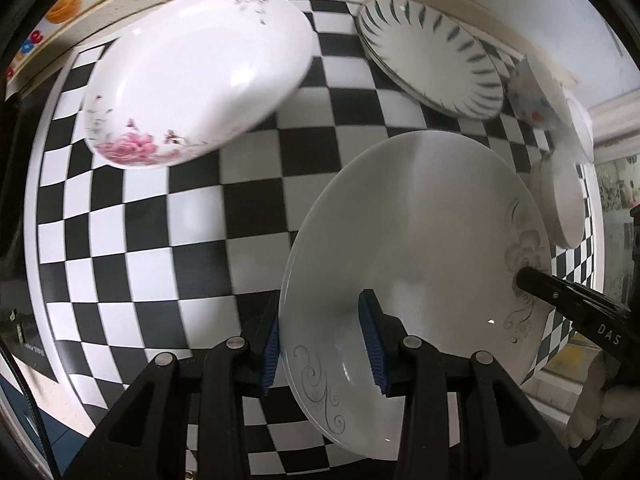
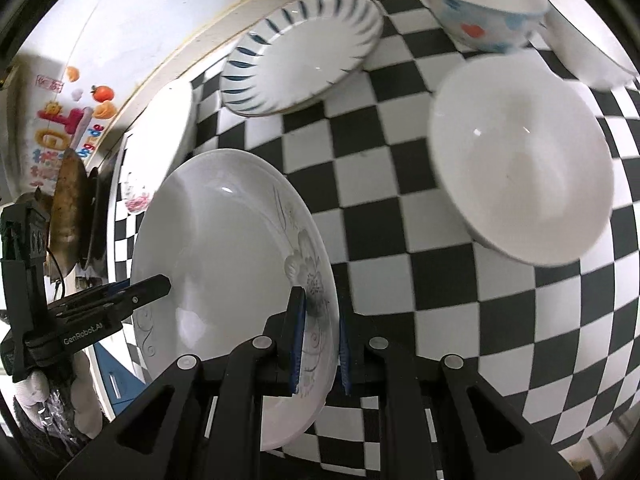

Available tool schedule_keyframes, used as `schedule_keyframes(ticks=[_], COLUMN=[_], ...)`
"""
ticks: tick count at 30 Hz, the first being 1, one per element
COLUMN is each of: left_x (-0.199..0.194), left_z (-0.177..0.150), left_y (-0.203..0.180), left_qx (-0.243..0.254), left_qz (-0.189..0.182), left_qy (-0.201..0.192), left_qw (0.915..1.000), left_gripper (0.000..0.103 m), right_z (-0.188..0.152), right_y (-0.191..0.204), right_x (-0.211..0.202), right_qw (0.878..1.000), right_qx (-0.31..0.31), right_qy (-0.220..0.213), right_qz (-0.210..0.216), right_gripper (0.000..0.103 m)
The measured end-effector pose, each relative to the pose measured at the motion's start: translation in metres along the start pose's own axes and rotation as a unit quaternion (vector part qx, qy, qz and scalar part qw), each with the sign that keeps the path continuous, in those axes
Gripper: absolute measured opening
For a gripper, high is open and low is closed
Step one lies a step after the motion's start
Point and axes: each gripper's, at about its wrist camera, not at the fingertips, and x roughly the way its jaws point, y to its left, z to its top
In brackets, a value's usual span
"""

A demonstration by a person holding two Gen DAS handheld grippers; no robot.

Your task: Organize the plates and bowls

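I am holding the grey-flowered plate by opposite rims, my left claw and right claw each clamped on it, so I am keeping both level and moving together. Ahead of the claws, the pink-flowered plate and striped plate are lying on the checkered bench.
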Motion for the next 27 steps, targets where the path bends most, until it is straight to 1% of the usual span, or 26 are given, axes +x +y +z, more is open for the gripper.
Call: schedule_keyframes(ticks=[8, 18, 24, 27], left_x=[0.019, 0.042, 0.042, 0.037], left_z=[-0.001, -0.001, -0.005, -0.008], left_y=[-0.011, -0.019, -0.02, -0.02], left_qx=[0.006, 0.003, 0.009, 0.006], left_qz=[0.004, 0.015, 0.018, 0.015], left_qy=[0.019, 0.031, 0.027, 0.029], left_qw=[0.9998, 0.9994, 0.9994, 0.9995], left_gripper=[0.034, 0.034, 0.034, 0.034], right_z=[-0.005, -0.001, 0.001, 0.002], right_y=[-0.021, -0.027, -0.027, -0.031], right_x=[0.009, 0.021, 0.025, 0.03], right_qw=[1.0, 1.0, 0.999, 0.998], right_qx=[0.016, 0.016, 0.018, 0.033], right_qy=[0.01, 0.02, 0.025, 0.044], right_qz=[-0.006, -0.009, -0.008, -0.007], right_gripper=[0.017, 0.017, 0.018, 0.02])
